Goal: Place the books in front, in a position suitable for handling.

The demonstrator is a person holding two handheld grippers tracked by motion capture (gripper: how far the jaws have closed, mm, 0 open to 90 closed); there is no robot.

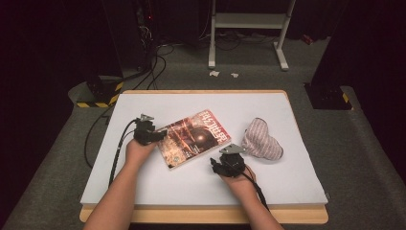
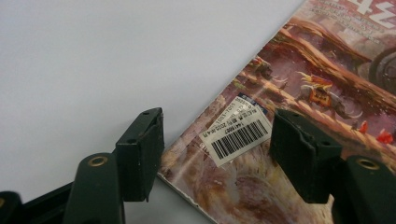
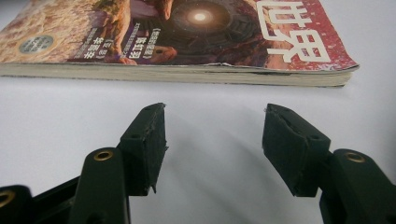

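A magazine (image 1: 194, 138) lies closed and askew at the centre of the white table (image 1: 297, 187). Large white Chinese characters, including 世界, run along its red title band; a white barcode sticker (image 2: 237, 134) sits near one corner. The left gripper (image 2: 217, 140), jaws apart, straddles that corner without clamping. The right gripper (image 3: 212, 135), jaws apart and empty, faces the page edge. A striped cloth pouch (image 1: 261, 140) lies right of centre.
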